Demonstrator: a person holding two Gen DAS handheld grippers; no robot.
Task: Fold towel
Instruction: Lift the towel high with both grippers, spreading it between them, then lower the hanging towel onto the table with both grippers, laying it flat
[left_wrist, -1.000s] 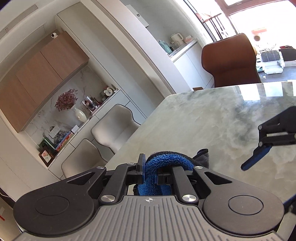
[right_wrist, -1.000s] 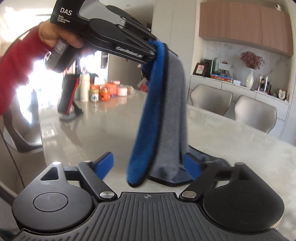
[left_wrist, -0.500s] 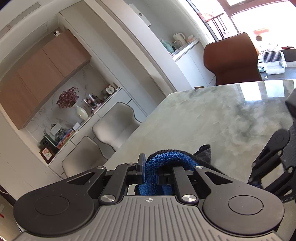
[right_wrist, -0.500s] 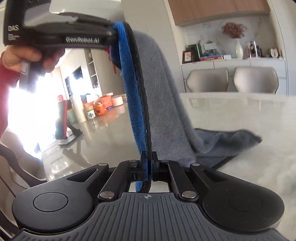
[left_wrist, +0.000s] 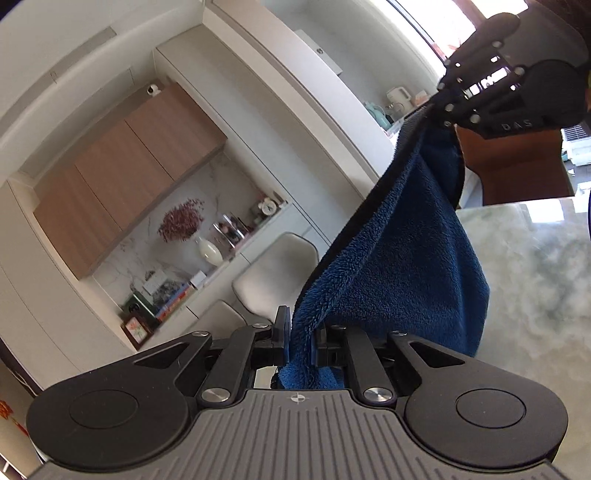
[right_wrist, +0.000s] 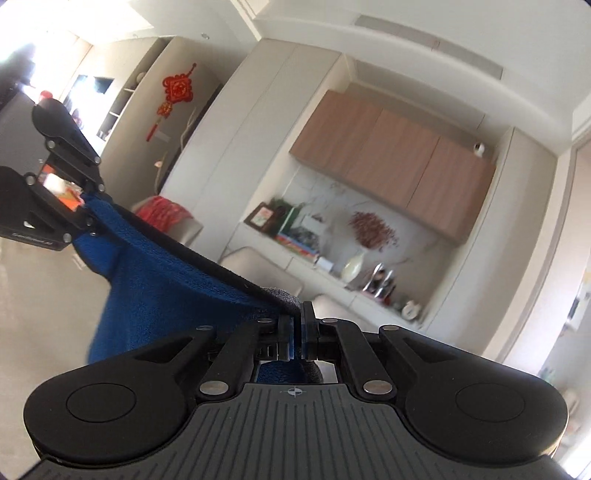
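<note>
The towel (left_wrist: 399, 266) is fluffy blue on one side and grey on the other, with a dark hem. It hangs stretched in the air between both grippers. My left gripper (left_wrist: 299, 336) is shut on one end of it. My right gripper (right_wrist: 295, 332) is shut on the other end; in the left wrist view it shows at the upper right (left_wrist: 443, 114). In the right wrist view the towel (right_wrist: 166, 280) runs from my fingers to the left gripper (right_wrist: 86, 221) at the left edge. The hem is taut and the towel sags below it.
The marble table (left_wrist: 535, 280) lies below the towel at the right. Two pale chairs (left_wrist: 277, 269) stand along its far side before a sideboard with a vase (left_wrist: 208, 251) and books. A brown chair (left_wrist: 517, 166) stands at the table's far end.
My right gripper closed on the towel's hanging edge, then both grippers lifted and drew apart. The towel went from hanging bunched with its end on the table to being spread in the air.
</note>
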